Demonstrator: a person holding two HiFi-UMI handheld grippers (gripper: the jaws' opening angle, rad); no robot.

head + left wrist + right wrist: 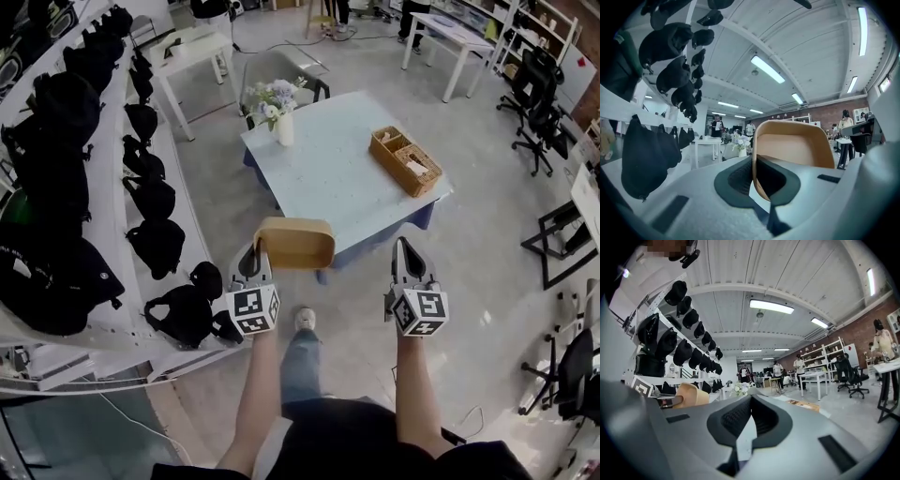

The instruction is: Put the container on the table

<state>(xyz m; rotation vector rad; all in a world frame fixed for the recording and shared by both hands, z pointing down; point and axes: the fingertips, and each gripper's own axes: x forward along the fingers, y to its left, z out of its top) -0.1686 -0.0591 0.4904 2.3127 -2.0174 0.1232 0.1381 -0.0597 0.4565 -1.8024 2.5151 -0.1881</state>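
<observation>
**Tan container held at the table's near edge**

A long white rack (112,178) runs along the 9 o'clock side of the head view, its tiers lined with rounded black bags (155,246) of matte fabric. At 12 o'clock from the person stands the table (323,187), a square pale blue top with a faintly speckled surface, one corner turned toward the person.

The container (294,243) is a tan, smooth-walled tub, rectangular with well-rounded corners and a thin rim, open and with nothing visible inside it. It hangs in the air, tipped so that its opening faces away from the person, and in the head view it overlaps the table's edge at 6 o'clock. The left gripper view shows its pale inner wall curving up like a shell.

At 2 o'clock on the tabletop lies an oblong woven wicker tray (405,160), divided into compartments. The left gripper (255,251) is clamped on the container's left wall, its dark ribbed pads (740,176) pressed on either side of the thin rim. The right gripper (405,247) is at 3 o'clock from the container, apart from it, with its jaws closed together on nothing. A small white vase (284,129) of pale flowers stands at the table's 10 o'clock corner.
</observation>
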